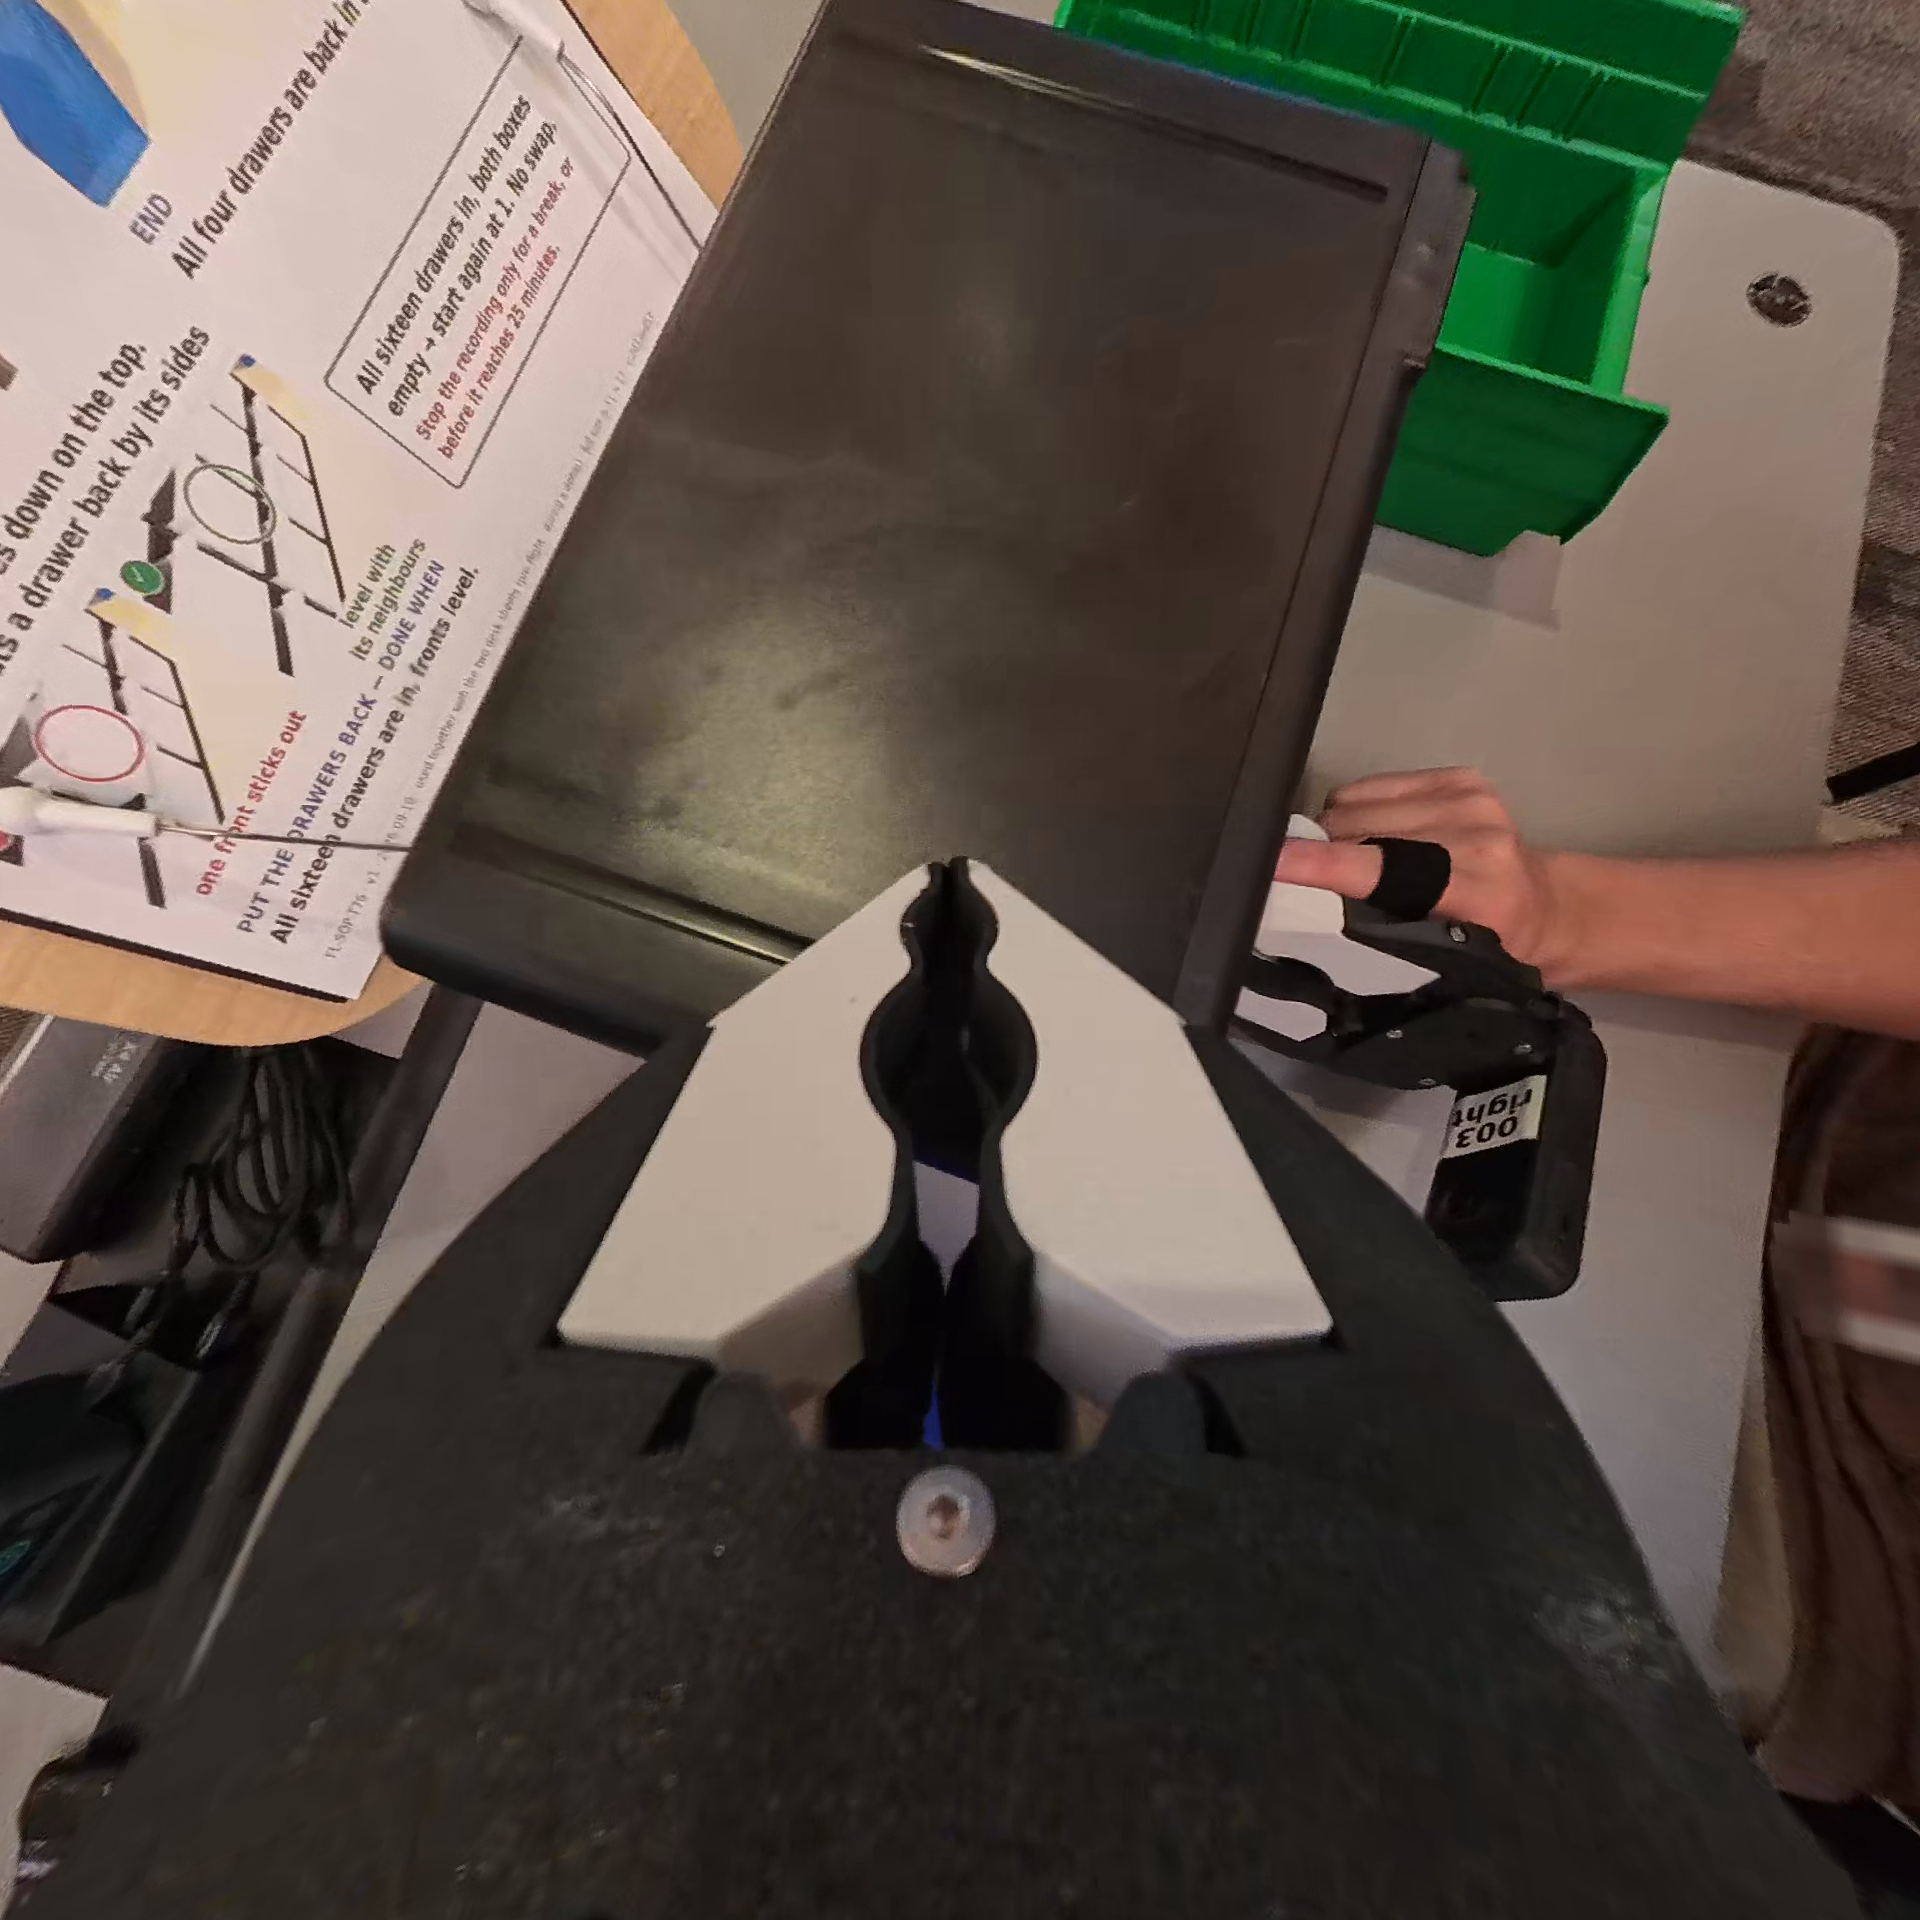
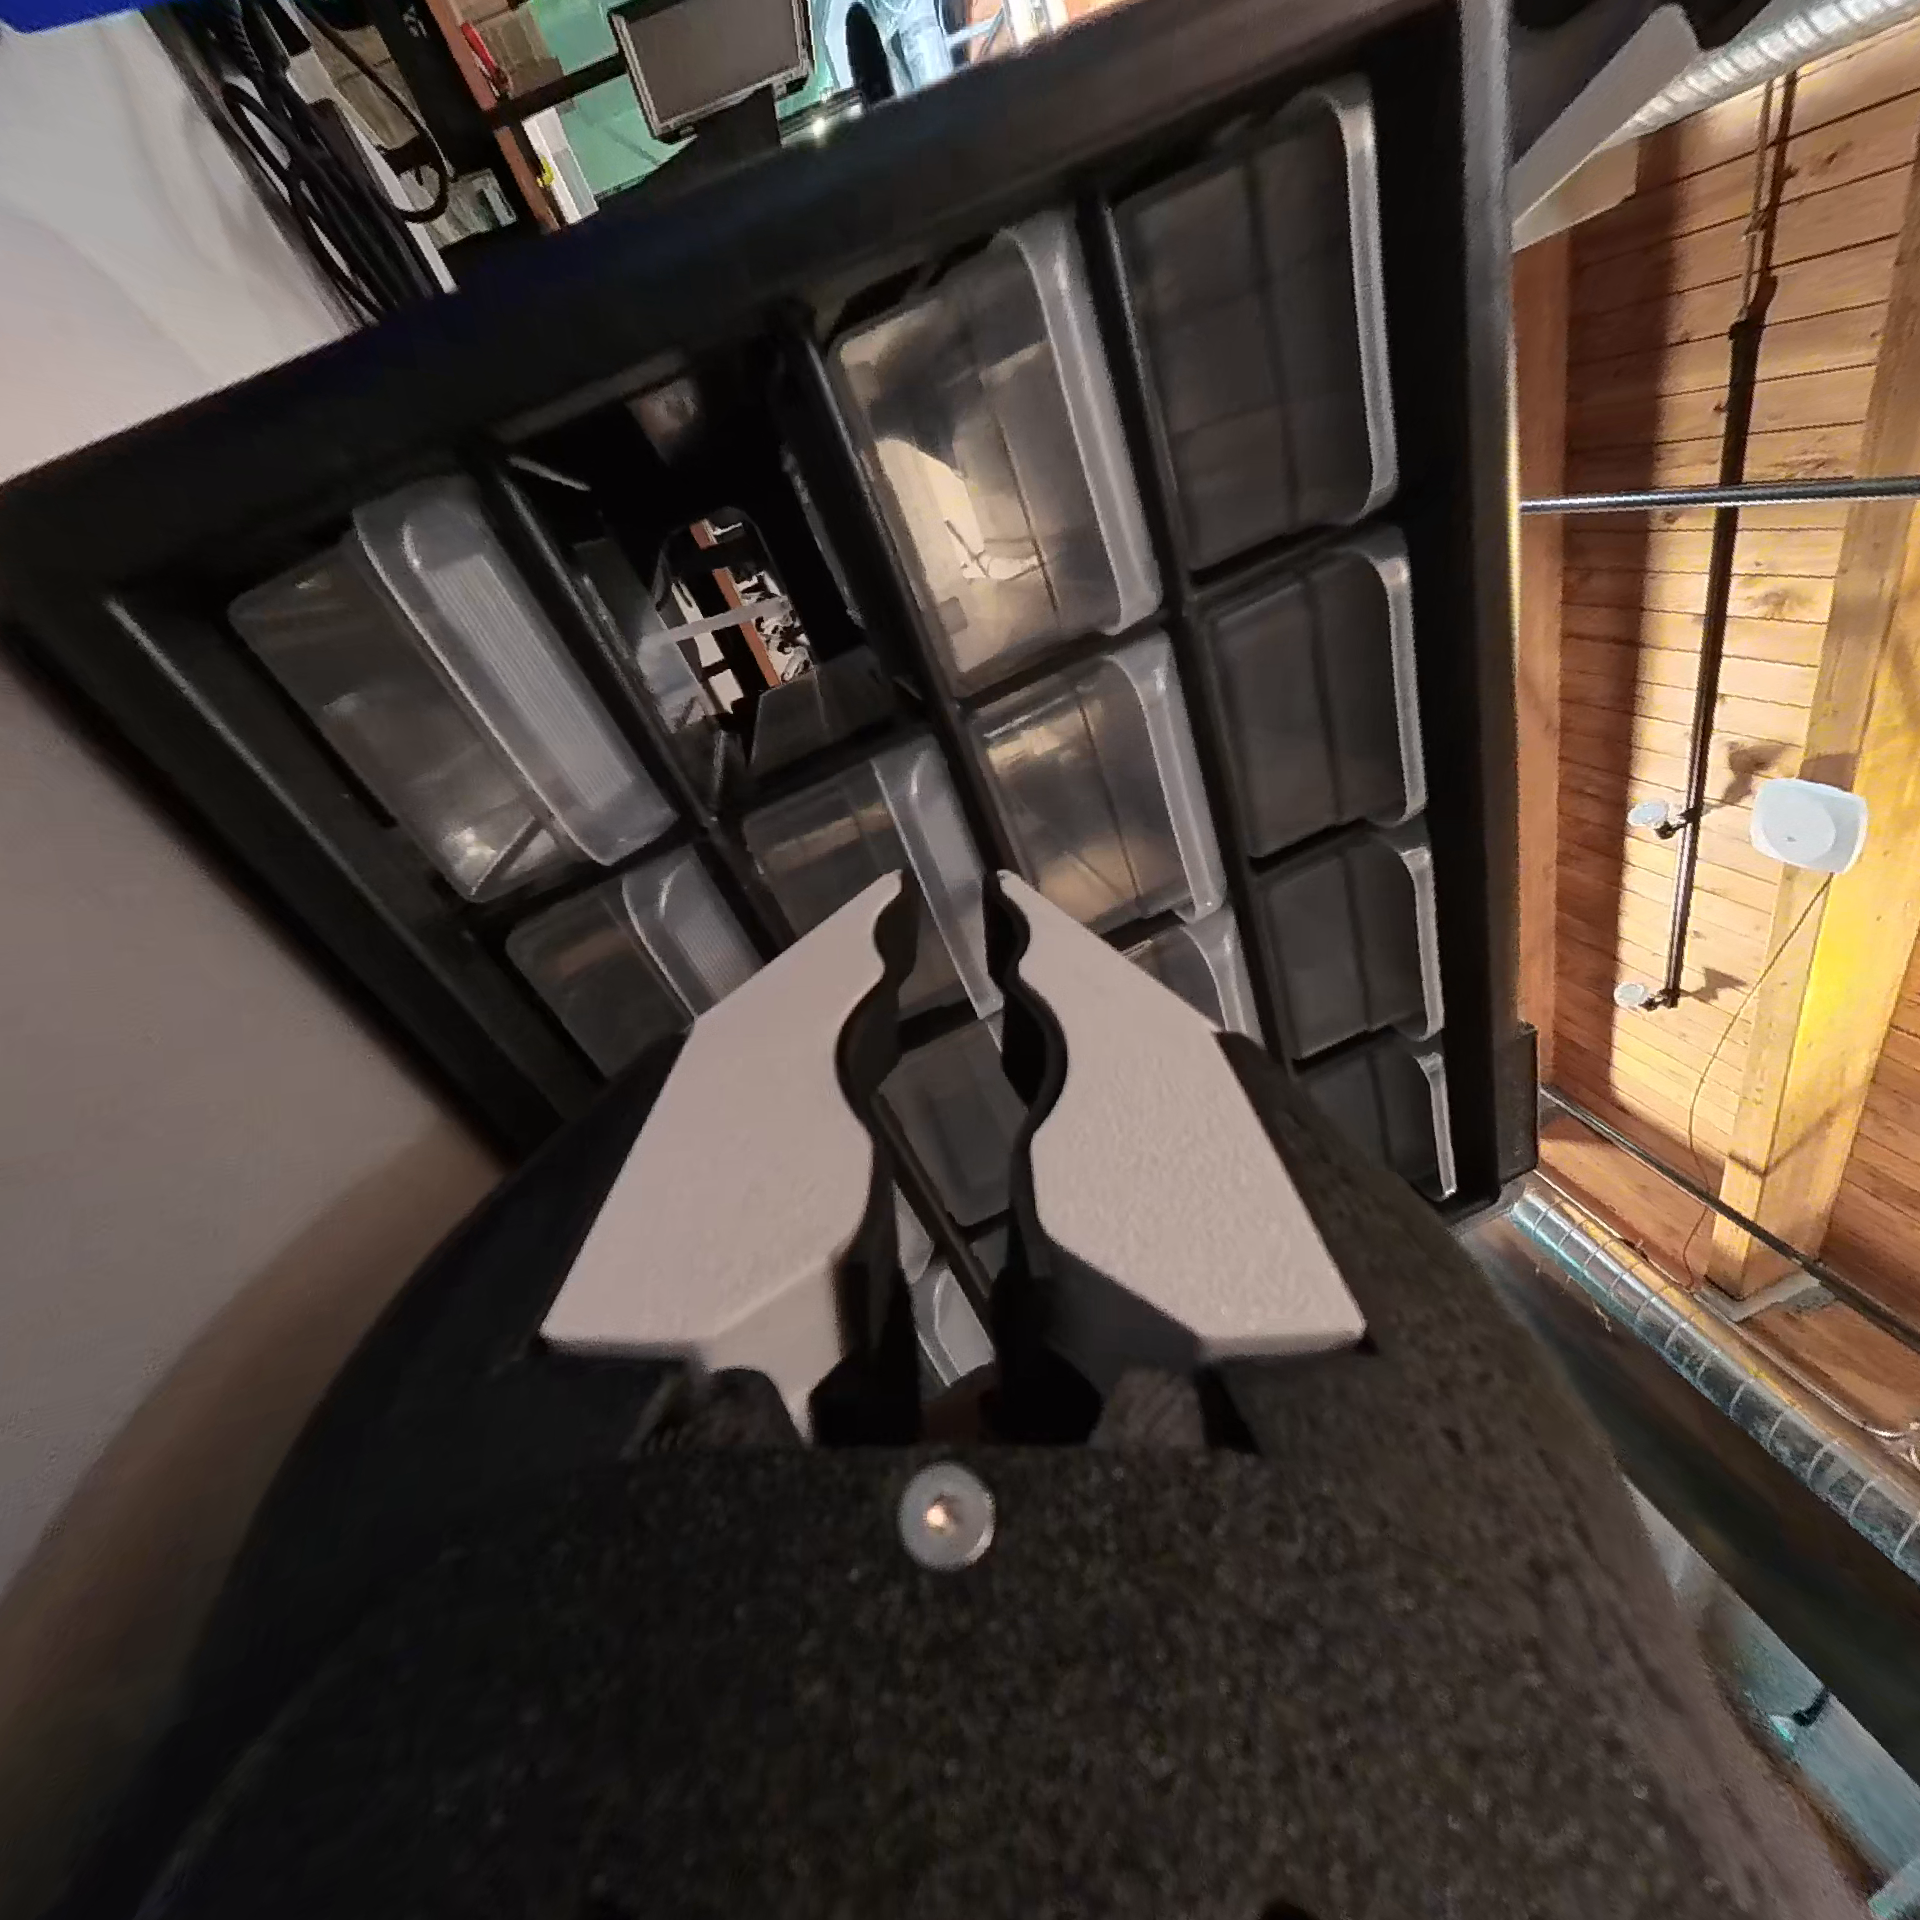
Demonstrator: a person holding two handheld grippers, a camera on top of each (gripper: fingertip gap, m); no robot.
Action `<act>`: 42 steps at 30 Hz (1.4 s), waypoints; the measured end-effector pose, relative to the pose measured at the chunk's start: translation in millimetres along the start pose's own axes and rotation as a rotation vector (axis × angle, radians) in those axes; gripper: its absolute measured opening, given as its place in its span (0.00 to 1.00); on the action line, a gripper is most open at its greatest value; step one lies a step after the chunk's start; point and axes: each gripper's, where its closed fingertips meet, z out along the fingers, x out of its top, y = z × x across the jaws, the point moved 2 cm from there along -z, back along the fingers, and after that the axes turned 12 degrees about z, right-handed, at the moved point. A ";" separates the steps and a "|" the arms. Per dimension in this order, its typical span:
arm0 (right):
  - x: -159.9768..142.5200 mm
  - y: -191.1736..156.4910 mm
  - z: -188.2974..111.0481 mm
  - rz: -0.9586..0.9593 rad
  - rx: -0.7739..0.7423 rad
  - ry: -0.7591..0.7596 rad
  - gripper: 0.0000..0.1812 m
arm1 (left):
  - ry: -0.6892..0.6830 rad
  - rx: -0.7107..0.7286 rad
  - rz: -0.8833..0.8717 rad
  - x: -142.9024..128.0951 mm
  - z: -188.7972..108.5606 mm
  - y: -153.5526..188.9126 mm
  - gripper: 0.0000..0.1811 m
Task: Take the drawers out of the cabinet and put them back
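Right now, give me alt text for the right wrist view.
The right claw, slightly open and empty, points at a black cabinet of clear plastic drawers. One slot in the grid is empty; a wooden wall shows at right.

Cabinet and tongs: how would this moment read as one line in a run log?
left tongs: shut, at cabinet top edge | right tongs: open, before clear drawers | one slot empty | green bin behind
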 end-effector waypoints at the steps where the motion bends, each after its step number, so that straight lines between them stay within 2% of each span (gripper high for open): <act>1: 0.0 0.3 0.0 0.003 0.001 -0.001 0.06 | 0.004 -0.009 -0.007 -0.1 -0.1 -0.1 0.00; 6: 0.1 0.9 -0.4 0.010 0.006 -0.002 0.05 | 0.007 -0.024 -0.027 -0.3 0.0 -0.5 0.00; 12: 0.2 3.3 -8.2 -0.016 0.006 0.002 0.04 | -0.053 0.021 0.000 0.4 0.3 0.1 0.00; 29: 11.6 24.0 -88.4 -0.068 -0.004 0.013 0.03 | -0.168 0.110 0.021 2.2 1.4 1.4 0.00; 42: 13.3 35.2 -112.3 -0.066 -0.030 0.011 0.02 | -0.244 0.148 0.048 3.2 1.8 2.4 0.00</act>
